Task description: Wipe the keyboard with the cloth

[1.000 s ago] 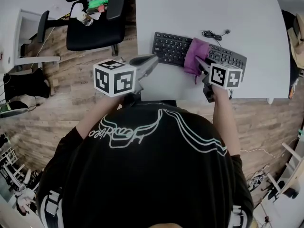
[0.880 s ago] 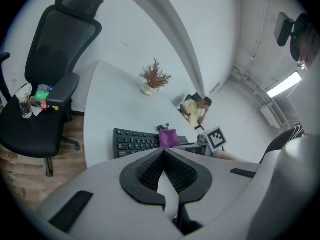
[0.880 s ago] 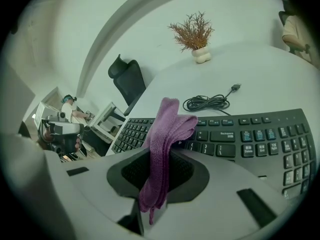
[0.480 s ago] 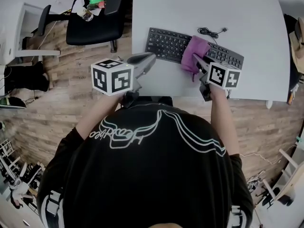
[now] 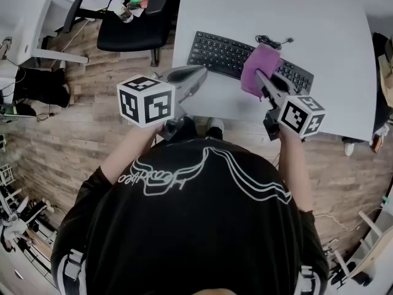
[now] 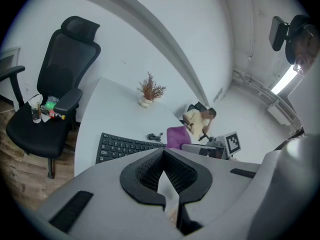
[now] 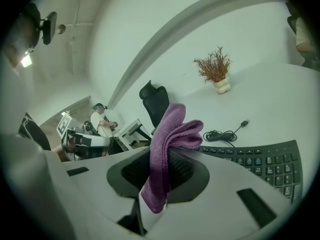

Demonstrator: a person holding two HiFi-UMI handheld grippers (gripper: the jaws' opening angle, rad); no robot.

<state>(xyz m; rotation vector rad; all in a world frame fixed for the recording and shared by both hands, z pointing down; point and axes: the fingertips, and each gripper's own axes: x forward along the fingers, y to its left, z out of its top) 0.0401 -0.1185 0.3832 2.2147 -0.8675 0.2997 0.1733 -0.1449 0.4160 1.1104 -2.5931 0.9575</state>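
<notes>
A black keyboard [image 5: 220,51] lies on the white table [image 5: 331,29], its cable [image 5: 273,42] coiled behind it. My right gripper [image 5: 262,78] is shut on a folded purple cloth [image 5: 258,68], which sits over the keyboard's middle; whether it touches the keys I cannot tell. In the right gripper view the cloth [image 7: 169,134] stands up between the jaws, with the keyboard [image 7: 262,160] beyond. My left gripper [image 5: 198,74] is shut on nothing, hovering at the table's near edge just in front of the keyboard's left end. From the left gripper view, the keyboard [image 6: 124,146] and cloth [image 6: 176,136] lie ahead.
A black office chair [image 5: 136,23] holding a cup and small items stands left of the table on the wood floor. A small dried plant [image 7: 215,70] in a pot sits at the table's far side. Another person [image 6: 199,120] sits beyond the table.
The right gripper and cloth have shifted a little to the right along the keyboard. The left gripper has stayed at the table's near edge. My head view has moved slightly.
</notes>
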